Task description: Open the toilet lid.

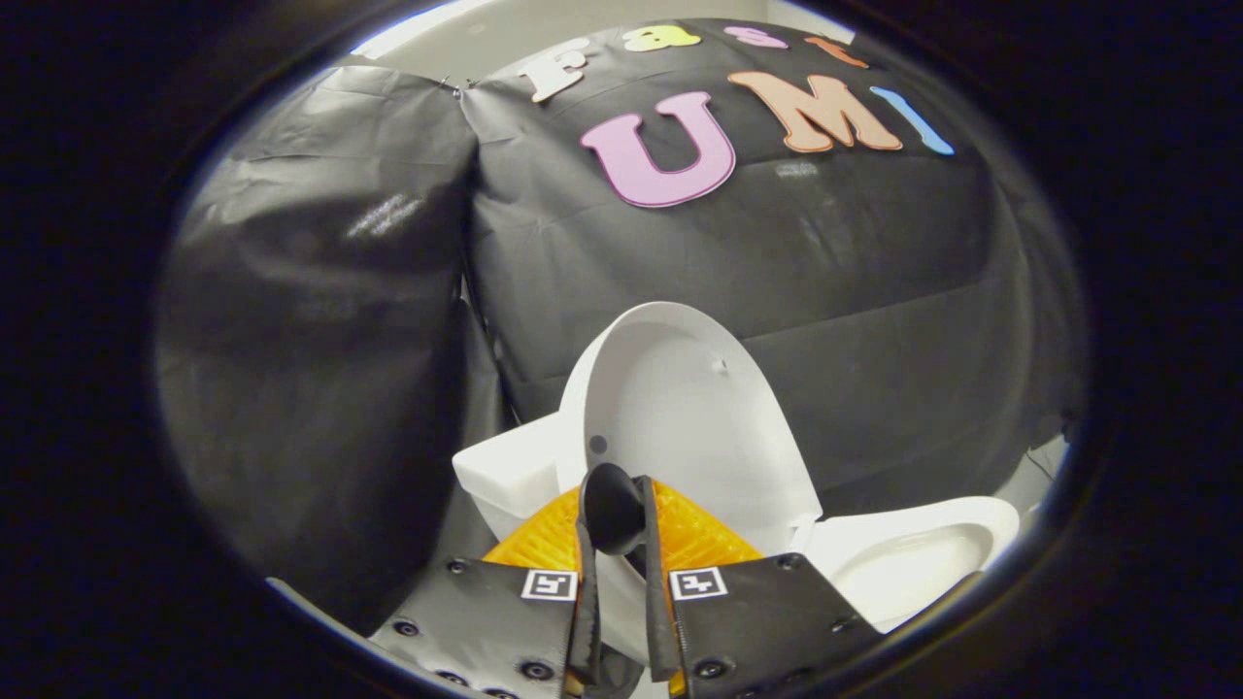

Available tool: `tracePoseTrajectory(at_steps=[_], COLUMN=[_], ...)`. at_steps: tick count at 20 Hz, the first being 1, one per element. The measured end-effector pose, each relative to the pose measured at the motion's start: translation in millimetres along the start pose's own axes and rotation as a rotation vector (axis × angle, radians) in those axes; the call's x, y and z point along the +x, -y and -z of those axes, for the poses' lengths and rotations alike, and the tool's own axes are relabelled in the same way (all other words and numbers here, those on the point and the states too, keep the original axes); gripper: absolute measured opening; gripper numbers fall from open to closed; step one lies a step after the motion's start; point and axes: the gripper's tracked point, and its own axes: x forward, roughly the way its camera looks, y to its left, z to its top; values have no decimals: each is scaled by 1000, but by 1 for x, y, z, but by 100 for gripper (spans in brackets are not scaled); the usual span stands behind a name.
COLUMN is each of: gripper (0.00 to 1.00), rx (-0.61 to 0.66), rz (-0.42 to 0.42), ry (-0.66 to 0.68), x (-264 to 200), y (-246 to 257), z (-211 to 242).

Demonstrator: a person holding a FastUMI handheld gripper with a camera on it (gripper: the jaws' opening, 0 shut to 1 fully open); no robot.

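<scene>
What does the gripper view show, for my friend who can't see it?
The toilet lid stands raised, and the gripper pinches a dark knob at its edge. Beside it the white bowl lies open, with black cloth behind.

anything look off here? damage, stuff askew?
Nothing stands out. The toilet lid is raised, leaning back toward the black cloth wall, with the bowl rim exposed. The gripper has its fingers nearly closed around the lid's edge. No spill or damage visible.
</scene>
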Motion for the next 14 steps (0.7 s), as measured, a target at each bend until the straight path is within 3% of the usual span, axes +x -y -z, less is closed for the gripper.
tracePoseTrajectory(at_steps=[9,11,14], gripper=[28,40,46], rx=[-33,-59,-17], rz=[62,82,87], ry=[4,3,1], x=[6,5,4], y=[-6,-8,-6], z=[5,9,7])
